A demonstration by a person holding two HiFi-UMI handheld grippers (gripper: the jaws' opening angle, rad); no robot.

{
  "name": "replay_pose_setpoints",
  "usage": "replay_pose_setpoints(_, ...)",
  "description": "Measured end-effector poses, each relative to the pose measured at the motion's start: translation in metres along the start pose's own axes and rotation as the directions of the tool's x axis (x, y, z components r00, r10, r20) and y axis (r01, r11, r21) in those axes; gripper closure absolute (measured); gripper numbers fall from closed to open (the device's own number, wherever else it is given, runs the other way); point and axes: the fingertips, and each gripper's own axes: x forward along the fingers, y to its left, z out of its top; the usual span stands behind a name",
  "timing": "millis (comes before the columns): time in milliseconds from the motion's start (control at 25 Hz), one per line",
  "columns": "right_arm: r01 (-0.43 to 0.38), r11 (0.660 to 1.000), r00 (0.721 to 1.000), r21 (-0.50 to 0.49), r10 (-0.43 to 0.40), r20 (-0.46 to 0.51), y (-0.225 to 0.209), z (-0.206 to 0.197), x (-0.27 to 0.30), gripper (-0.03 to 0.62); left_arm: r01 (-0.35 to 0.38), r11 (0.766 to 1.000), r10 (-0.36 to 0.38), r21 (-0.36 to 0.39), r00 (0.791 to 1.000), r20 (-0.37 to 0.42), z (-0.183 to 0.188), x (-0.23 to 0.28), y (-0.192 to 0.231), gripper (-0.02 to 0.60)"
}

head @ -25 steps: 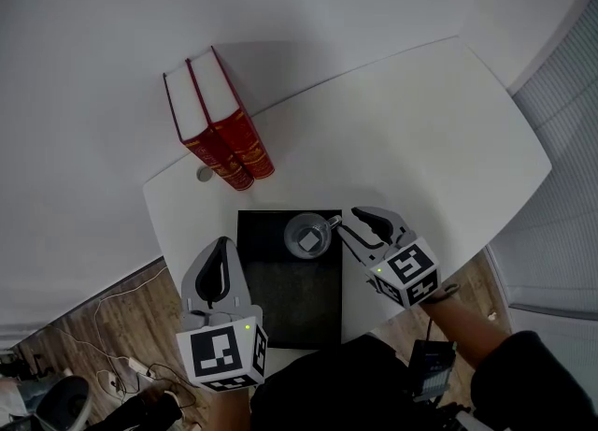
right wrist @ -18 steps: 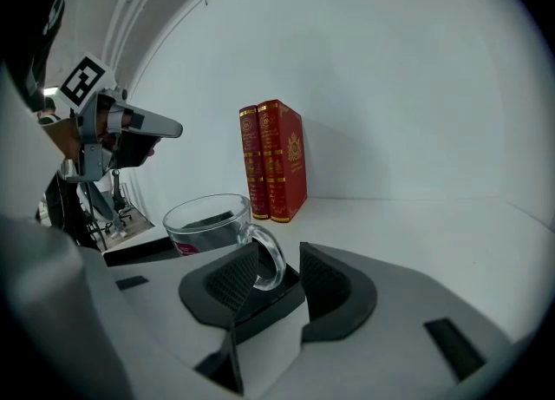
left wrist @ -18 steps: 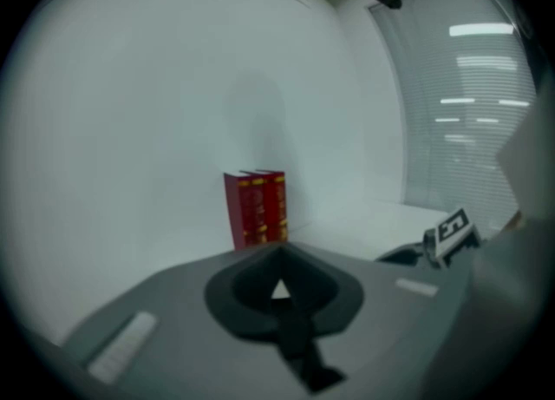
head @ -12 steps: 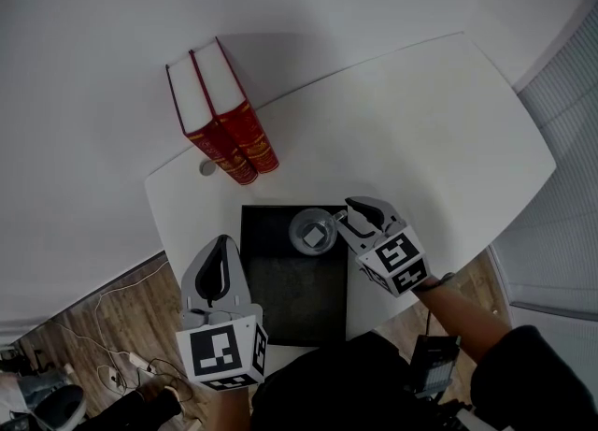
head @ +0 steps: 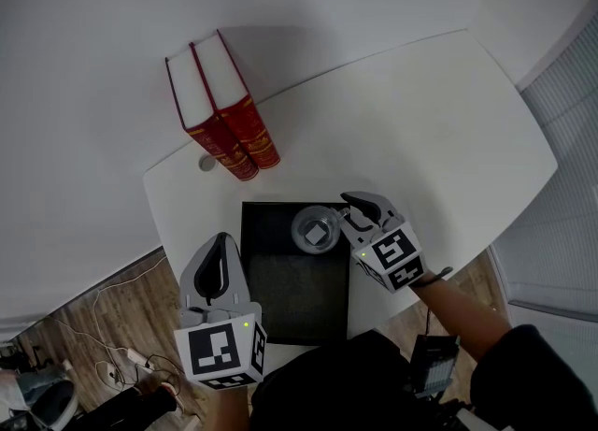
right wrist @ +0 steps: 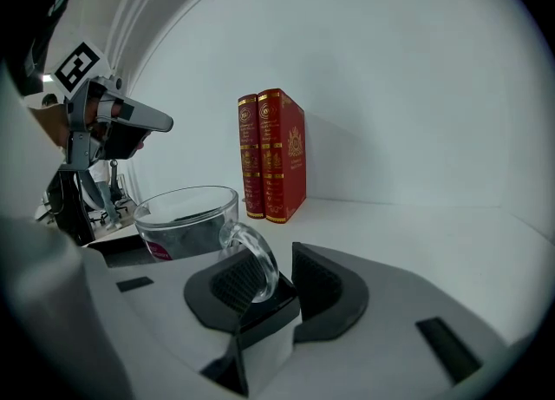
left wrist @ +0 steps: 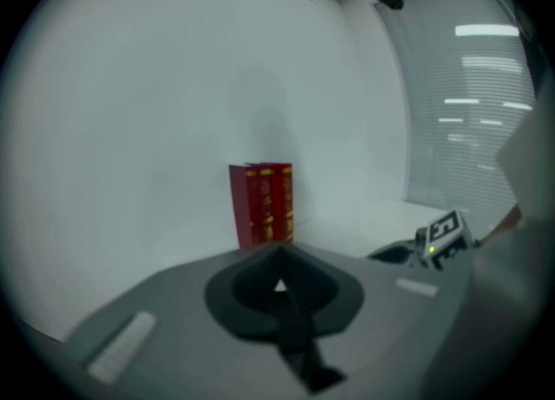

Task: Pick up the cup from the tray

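Note:
A clear glass cup (head: 316, 230) with a small square thing inside stands at the far right corner of the black tray (head: 290, 300). In the right gripper view the cup (right wrist: 186, 220) is just ahead, and its handle (right wrist: 257, 261) lies between the jaws, against the left pad, with a gap to the right pad. My right gripper (head: 344, 215) is closing its jaws around that handle. My left gripper (head: 222, 244) hovers over the tray's near left edge, its jaws together with nothing in them (left wrist: 279, 284).
Two red books (head: 222, 121) stand upright at the far left of the white table (head: 420, 130), by the wall. A small grey disc (head: 206, 164) lies beside them. Cables lie on the wooden floor (head: 112, 326) at the left.
My right gripper has moved forward and left to the cup, so the handle now sits between its jaws, which have narrowed. The left gripper has stayed put.

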Motion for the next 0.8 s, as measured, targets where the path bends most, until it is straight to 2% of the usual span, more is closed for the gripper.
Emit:
replay_pose_setpoints(280, 0.011, 1.000, 1.000, -0.006, -0.011, 0.005, 0.0041, 0.0006, 0.0006, 0.546, -0.004, 1.000, 0.004, -0.005, 1.000, -0.002, -0.0007, 0.0001, 0.0023, 0.580)
replay_pose_setpoints(600, 0.024, 1.000, 1.000, -0.016, -0.024, 0.000, 0.0035, -0.0006, 0.0017, 0.557, -0.010, 1.000, 0.010, -0.017, 1.000, -0.007, -0.0054, -0.0006, 0.0049, 0.578)
replay_pose_setpoints(800, 0.020, 1.000, 1.000, 0.016, -0.020, -0.001, 0.0013, -0.0019, 0.0005, 0.560, -0.013, 1.000, 0.013, -0.020, 1.000, -0.002, -0.0043, -0.0026, 0.0061, 0.580)
